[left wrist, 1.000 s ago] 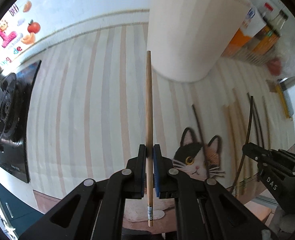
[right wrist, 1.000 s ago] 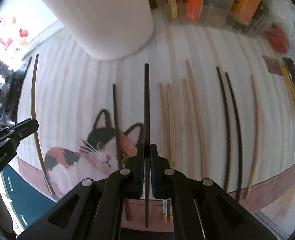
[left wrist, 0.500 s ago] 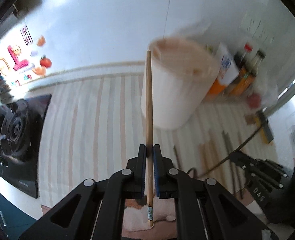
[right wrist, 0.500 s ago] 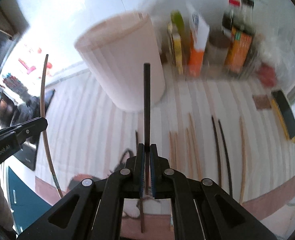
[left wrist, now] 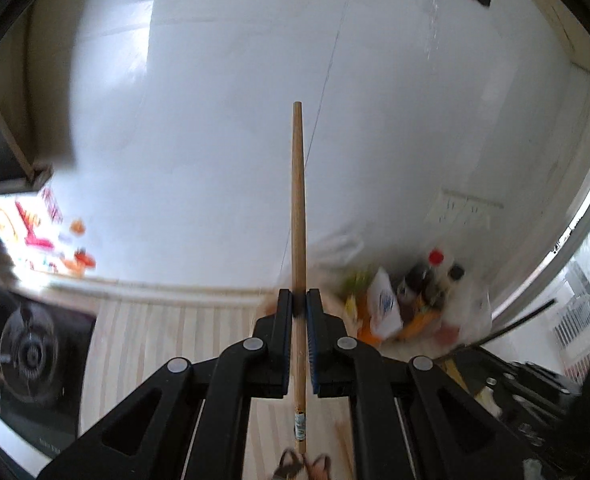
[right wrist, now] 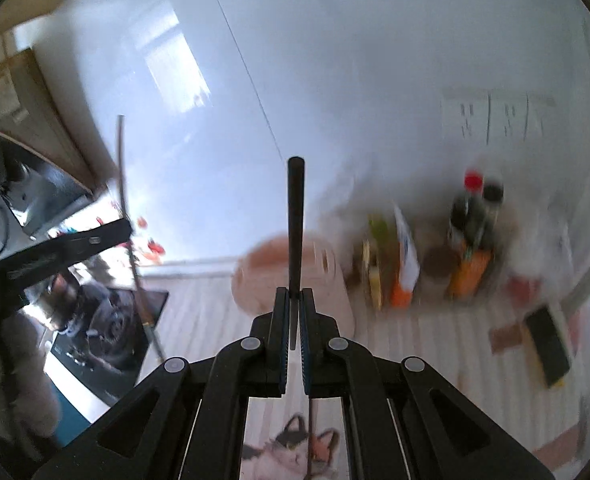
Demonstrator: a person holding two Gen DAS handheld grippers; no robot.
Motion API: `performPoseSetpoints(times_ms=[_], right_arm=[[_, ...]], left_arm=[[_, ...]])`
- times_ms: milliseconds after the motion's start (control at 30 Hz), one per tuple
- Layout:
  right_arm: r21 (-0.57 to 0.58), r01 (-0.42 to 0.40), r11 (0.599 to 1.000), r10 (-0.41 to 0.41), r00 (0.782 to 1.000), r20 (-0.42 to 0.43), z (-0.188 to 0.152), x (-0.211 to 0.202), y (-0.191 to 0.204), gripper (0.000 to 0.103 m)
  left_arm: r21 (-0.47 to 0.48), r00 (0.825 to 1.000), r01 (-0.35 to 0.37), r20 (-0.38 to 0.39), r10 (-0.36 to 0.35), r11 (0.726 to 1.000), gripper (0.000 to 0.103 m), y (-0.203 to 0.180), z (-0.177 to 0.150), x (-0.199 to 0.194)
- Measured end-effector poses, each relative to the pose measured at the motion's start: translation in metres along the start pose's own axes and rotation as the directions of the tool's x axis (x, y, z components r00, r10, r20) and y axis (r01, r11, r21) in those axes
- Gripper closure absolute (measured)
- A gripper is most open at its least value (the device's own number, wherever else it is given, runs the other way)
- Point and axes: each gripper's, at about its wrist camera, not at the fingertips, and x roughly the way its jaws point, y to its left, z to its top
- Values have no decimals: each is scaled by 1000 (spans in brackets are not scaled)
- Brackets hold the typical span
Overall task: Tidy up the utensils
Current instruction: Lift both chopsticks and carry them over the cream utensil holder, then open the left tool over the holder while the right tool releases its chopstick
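Both chopsticks now up off the bench and carried high, where a second ago each lay low over the striped cloth among the loose sticks. Left tongs clamped narrow on the pale wooden chopstick, upper end pointing at the white wall, labelled lower end hanging behind the jaws. Right tongs pinched just as tight on the dark chopstick, its top crossing in front of the pink cylindrical holder. Holder now seen from above its rim rather than from beside its wall, left of the blurred bottles and cartons (everything behind the tongs smeared by motion). In the right view, the left tongs to the holder's left with their stick slanting down past them. Likely meaning: pick-up done for this pair, lift clearing the rim, drop into the holder not yet made; other sticks presumably remaining on the cloth nearer than the holder, hidden below both views.
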Motion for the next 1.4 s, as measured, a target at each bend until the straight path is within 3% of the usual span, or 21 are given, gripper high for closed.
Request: performPoseSetpoints(times_ms=[167, 300, 467, 733, 1233, 1400], right_arm=[[-19, -5, 1000, 6, 998, 56, 53, -11, 1, 98], [-34, 18, 999, -15, 998, 66, 80, 10, 0, 98], [-29, 27, 999, -27, 999, 20, 95, 57, -6, 98], [-23, 5, 1000, -6, 998, -58, 98, 115, -7, 98], [-38, -41, 998, 34, 984, -172, 94, 151, -14, 98], [-26, -72, 997, 61, 957, -284, 92, 178, -14, 98]], left_arm=[[-3, 999, 33, 31, -33, 999, 99, -6, 35, 30], [-31, 999, 41, 28, -40, 999, 99, 0, 55, 71], [-59, 999, 39, -1, -39, 997, 99, 11, 61, 122], [-53, 998, 5, -68, -8, 999, 99, 25, 44, 185], [-36, 980, 13, -198, -20, 999, 99, 27, 9, 180], [-69, 958, 51, -278, -68, 996, 97, 25, 0, 183]])
